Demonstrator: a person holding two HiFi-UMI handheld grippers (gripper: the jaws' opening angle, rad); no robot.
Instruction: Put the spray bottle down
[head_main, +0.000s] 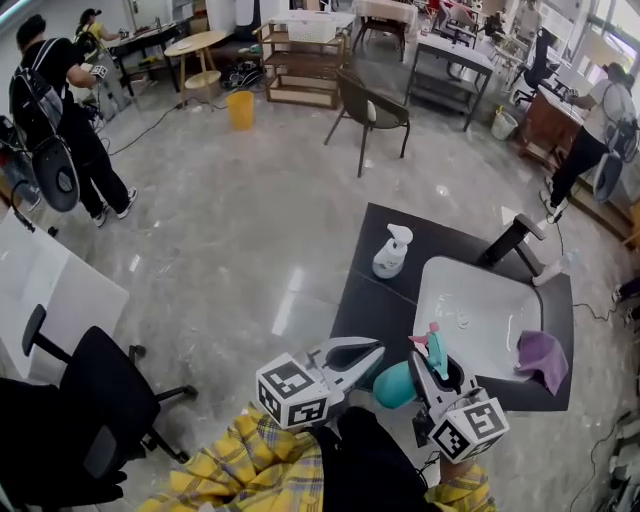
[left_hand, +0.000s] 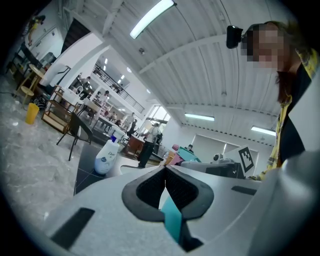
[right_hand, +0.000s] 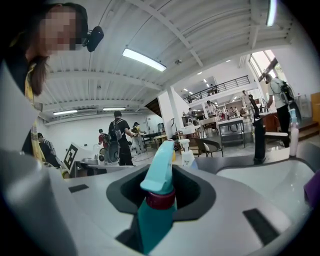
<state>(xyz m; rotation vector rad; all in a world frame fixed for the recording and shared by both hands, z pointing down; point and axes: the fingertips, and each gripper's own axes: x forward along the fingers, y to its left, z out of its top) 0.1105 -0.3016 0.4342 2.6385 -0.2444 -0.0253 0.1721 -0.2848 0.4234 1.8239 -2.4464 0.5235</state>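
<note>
The right gripper's (head_main: 440, 372) fingers (right_hand: 202, 195) pinch the spray bottle (right_hand: 159, 180) at its neck, just under the dark red collar. The teal spray head stands up between them and the teal body hangs below. In the head view the bottle is held in the air over the near left corner of the white sink (head_main: 470, 300), not resting on anything. Just beside it, the left gripper's (left_hand: 165, 172) fingers (left_hand: 145, 192) are pressed together at their tips with nothing held between them. The sink is set into a black tabletop (head_main: 370, 310). A purple cloth (head_main: 543, 357) lies on the sink's right rim, and a black faucet (head_main: 512, 243) rises at its far edge. A white pump bottle (head_main: 392, 252) stands upright on the tabletop beyond the sink's left side, well apart from both grippers.
</note>
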